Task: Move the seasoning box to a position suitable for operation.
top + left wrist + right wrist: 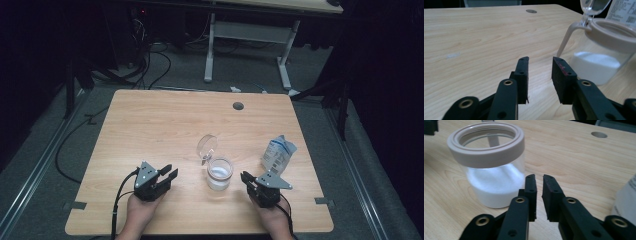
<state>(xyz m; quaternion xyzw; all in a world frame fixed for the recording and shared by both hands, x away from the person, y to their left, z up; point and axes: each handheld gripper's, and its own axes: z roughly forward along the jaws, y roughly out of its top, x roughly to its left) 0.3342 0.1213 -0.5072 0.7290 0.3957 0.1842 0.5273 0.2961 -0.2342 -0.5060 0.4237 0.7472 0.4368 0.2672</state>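
Jar [219, 173] of white powder stands upright on the bench [150, 130], toward the near edge and a little right of the middle, between my two tongs. Its clear hinged lid [207, 145] is swung up and back, on the side toward the far edge, so the wide beige rim is uncovered. White powder fills roughly the lower third of the glass. My left gripper [171, 171] sits near the near edge, left of the jar and apart from it, jaws pointing toward it; in the left gripper view they stand a moderate gap apart with nothing but bare wood between them. My right gripper [245, 178] sits just right of the jar, also near the near edge; in the right gripper view its jaws are drawn almost together, a thin slit left between the pads, gripping nothing, with the jar just beside the left-hand jaw. Whether that jaw actually brushes the glass I can't quite make out. A soft white-and-blue pouch [278, 154] stands toward the bench's right edge, beyond my right gripper. A small round hole [238, 106] lies near the far edge.
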